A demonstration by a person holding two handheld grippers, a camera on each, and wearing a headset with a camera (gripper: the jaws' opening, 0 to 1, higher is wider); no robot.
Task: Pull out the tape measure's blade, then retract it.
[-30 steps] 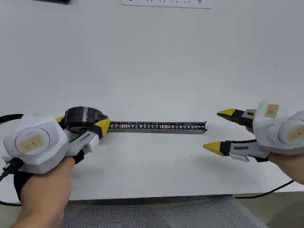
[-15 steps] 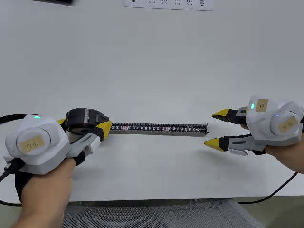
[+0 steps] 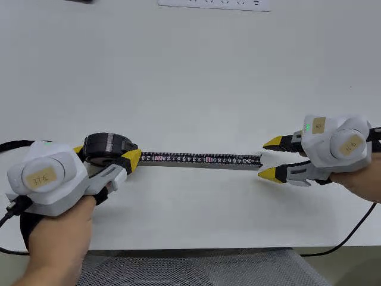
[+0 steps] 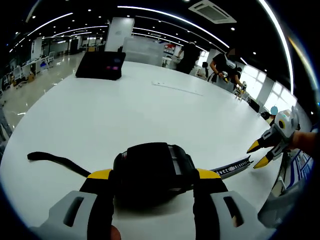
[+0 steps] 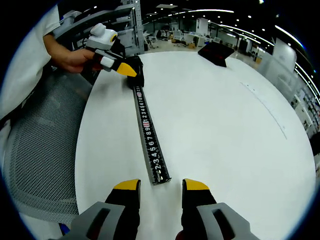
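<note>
A black tape measure case (image 3: 107,145) (image 4: 154,165) rests on the white table, and my left gripper (image 3: 104,154) (image 4: 154,175) is shut on it from the near side. Its black blade (image 3: 199,159) (image 5: 148,132) (image 4: 230,168) lies flat, drawn out to the right. My right gripper (image 3: 269,158) (image 5: 161,186) is open, its yellow tips straddling the blade's free end without closing on it. In the right gripper view, the left gripper (image 5: 120,67) holds the case (image 5: 136,70) at the far end of the blade. In the left gripper view, the right gripper (image 4: 257,154) hovers at the blade's tip.
A white power strip (image 3: 214,3) lies at the table's far edge. A black cable (image 3: 12,146) trails off to the left. A dark slanted device (image 4: 102,65) (image 5: 215,52) stands farther back. A mesh chair (image 3: 190,268) sits below the table's near edge.
My right gripper has moved left to the blade's free end and its jaws have narrowed somewhat. The left gripper and the case have stayed put.
</note>
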